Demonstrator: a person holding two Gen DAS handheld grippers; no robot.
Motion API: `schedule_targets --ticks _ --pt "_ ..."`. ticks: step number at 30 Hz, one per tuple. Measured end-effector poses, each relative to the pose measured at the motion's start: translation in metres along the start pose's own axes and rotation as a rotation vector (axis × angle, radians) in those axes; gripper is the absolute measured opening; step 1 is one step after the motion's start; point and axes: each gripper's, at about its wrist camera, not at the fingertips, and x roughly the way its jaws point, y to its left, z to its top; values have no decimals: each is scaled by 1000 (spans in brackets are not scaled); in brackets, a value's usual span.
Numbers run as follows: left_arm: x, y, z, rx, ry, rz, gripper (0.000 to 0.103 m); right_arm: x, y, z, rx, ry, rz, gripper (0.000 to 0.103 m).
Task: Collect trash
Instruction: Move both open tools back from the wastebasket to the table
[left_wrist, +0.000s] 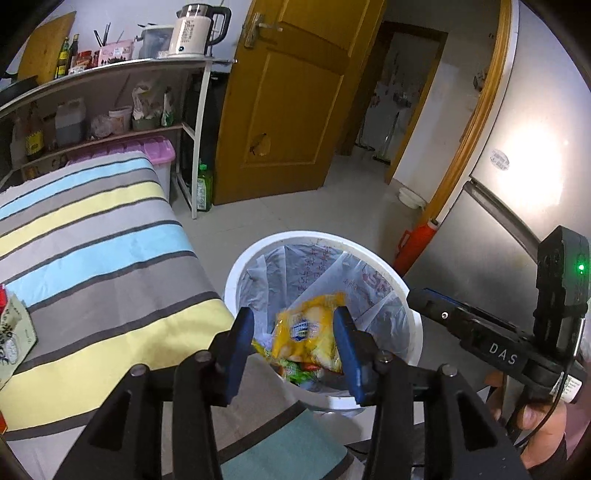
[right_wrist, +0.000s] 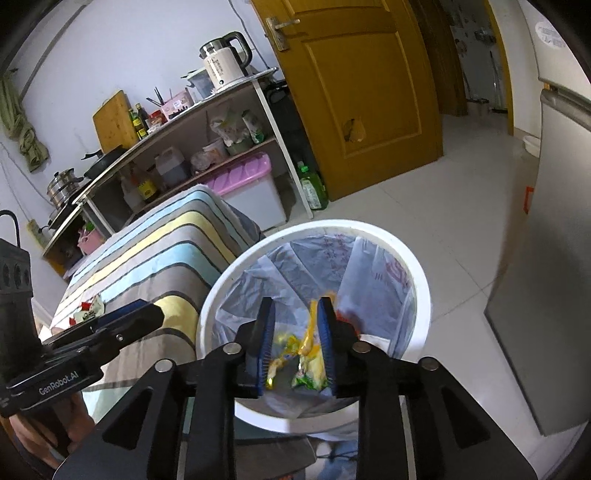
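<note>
A white trash bin (left_wrist: 236, 273) lined with a clear plastic bag stands on the floor beside the striped table (left_wrist: 92, 240). My left gripper (left_wrist: 293, 317) hangs open over the bin. A yellow snack bag (left_wrist: 303, 328) shows loose between its blue pads, above green and red wrappers (left_wrist: 299, 369) in the bin. My right gripper (right_wrist: 296, 302) is also open over the bin (right_wrist: 417, 266). A thin yellow wrapper (right_wrist: 312, 332) lies close along its right pad, with a gap to the left pad. More wrappers (right_wrist: 306, 376) lie at the bottom. Each gripper shows in the other's view: the right gripper (left_wrist: 424, 299) and the left gripper (right_wrist: 147, 314).
A printed wrapper (left_wrist: 14, 332) lies on the striped cloth at the table's left edge. Behind stand a shelf rack with a kettle (left_wrist: 195, 29), a pink-lidded box (left_wrist: 159, 151) and a green bottle (left_wrist: 204, 188). A yellow door (left_wrist: 288, 92) and a grey fridge (left_wrist: 517, 147) flank the tiled floor.
</note>
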Motion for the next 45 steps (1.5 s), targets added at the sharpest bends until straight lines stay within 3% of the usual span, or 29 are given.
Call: schedule_targets --ticks 25,45 --pt "-118 40 -31 -43 -203 107 46 -65 106 -17 -182 -80 178 27" --pt "-169 103 -68 -130 -253 267 46 -47 166 -40 -279 -17 286 34"
